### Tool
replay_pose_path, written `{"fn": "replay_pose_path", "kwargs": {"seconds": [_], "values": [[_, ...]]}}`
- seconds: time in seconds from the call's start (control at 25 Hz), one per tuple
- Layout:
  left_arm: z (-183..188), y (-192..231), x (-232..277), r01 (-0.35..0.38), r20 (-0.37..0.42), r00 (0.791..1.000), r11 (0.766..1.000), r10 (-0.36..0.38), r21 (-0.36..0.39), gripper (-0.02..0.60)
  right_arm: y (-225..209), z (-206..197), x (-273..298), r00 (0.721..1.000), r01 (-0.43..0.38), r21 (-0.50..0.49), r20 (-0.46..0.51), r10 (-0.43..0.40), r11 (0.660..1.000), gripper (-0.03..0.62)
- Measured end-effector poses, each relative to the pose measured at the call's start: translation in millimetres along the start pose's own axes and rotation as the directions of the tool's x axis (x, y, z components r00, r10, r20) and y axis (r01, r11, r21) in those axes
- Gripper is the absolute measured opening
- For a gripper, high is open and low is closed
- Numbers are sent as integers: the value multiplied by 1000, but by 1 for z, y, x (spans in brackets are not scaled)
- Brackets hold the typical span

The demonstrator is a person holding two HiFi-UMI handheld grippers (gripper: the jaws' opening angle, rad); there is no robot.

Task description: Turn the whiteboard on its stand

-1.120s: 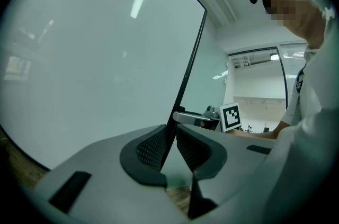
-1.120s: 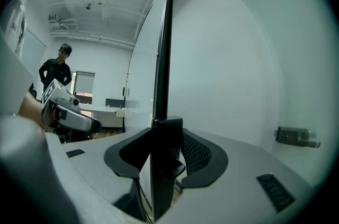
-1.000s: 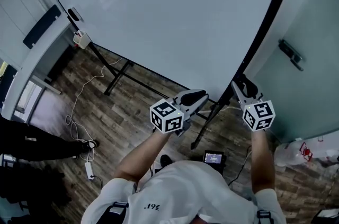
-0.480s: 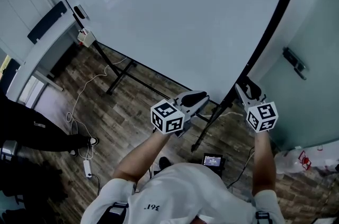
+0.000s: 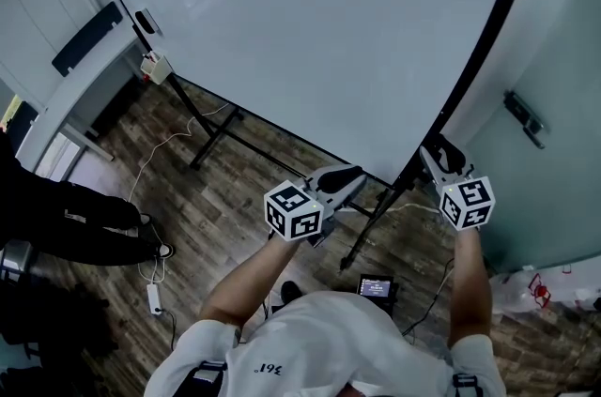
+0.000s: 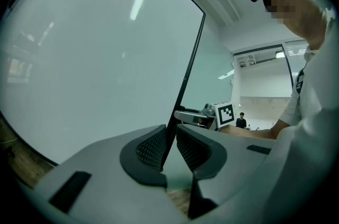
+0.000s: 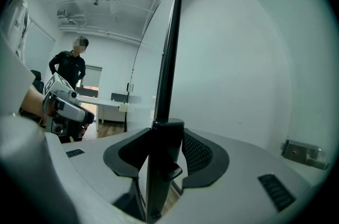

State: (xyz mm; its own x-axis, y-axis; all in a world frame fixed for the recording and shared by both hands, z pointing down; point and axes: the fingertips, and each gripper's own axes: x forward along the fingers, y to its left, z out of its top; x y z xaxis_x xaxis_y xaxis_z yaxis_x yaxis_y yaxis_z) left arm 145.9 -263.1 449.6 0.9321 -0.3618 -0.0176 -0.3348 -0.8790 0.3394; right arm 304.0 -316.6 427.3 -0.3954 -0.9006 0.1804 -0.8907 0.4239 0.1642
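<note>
My left gripper pinches the bottom edge and my right gripper clamps the lower corner of the large white black-framed whiteboard, on its black metal stand before me — a slip on that smooth frame could let it swing free.

A small dark print is showing on the person's white shirt, at 6 o'clock in the head view. Seen upside down, it is reading roughly as "361". The marker cubes on the left gripper and right gripper are showing only square patterns. A red mark on the plastic bag at 4 o'clock is too small to read.
</note>
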Motion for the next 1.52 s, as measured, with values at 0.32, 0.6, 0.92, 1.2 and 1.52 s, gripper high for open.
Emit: {"fn": "replay_pose_path", "kwargs": {"seconds": [0.32,0.6,0.92,1.2,1.52], "values": [[3,8,0,-13,7,1000,1000,13,-6,49,-14,1,15,1000,12,-4,-20,-12,1000,195],[5,18,-4,-32,15,999,999,32,-9,49,-27,0,30,999,19,5,-29,-19,1000,195],[3,22,-9,-47,19,999,999,48,-25,49,-33,-1,31,999,20,6,-35,-20,1000,195],[2,19,-10,-42,19,999,999,42,-24,49,-29,-2,30,999,20,15,-34,-20,1000,193],[3,11,-16,-42,27,999,999,42,-24,49,-27,-2,25,998,30,36,-61,-28,999,193]]}}
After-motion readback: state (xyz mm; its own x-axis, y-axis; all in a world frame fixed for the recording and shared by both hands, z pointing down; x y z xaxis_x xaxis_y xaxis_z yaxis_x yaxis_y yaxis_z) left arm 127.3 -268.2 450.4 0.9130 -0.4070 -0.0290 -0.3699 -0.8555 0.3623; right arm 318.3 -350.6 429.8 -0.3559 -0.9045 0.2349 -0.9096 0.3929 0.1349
